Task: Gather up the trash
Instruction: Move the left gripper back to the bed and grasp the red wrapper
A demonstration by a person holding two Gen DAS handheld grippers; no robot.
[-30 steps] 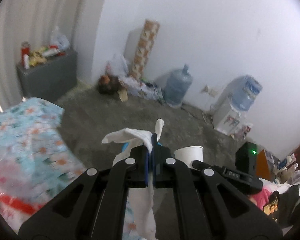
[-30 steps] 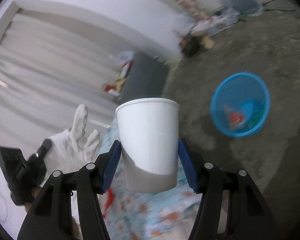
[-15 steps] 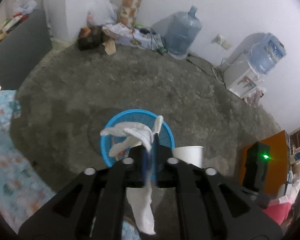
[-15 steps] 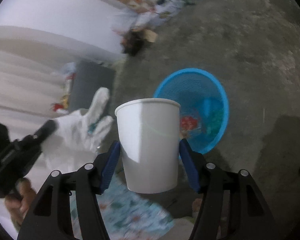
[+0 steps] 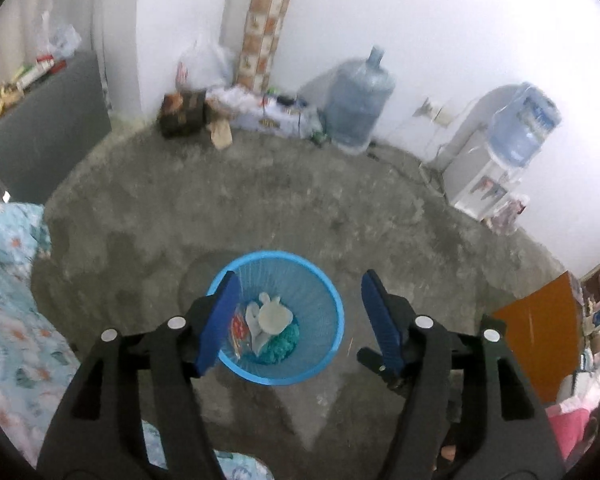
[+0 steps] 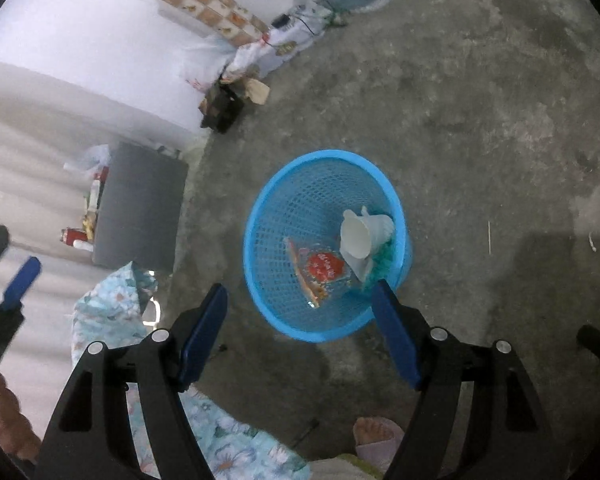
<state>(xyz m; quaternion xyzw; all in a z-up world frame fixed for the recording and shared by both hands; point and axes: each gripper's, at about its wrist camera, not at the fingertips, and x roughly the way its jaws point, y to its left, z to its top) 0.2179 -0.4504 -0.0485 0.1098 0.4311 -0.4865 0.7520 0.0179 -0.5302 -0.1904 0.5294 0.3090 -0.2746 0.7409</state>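
While left gripper (image 5: 296, 316) and right gripper (image 6: 300, 332) are hanging empty, jaws just opening wide, blue basket (image 6: 276, 216) is sitting on stained concrete floor (image 6: 480, 100), white wall (image 5: 440, 32) rising behind.

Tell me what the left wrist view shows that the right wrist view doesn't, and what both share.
Only the left wrist view shows the water dispenser and an orange cabinet. Only the right wrist view shows the paper cup clearly lying on its side, a red wrapper flat beside it, and a bare foot. Both show the blue basket on the concrete floor, the grey cabinet, and an open, empty tool.
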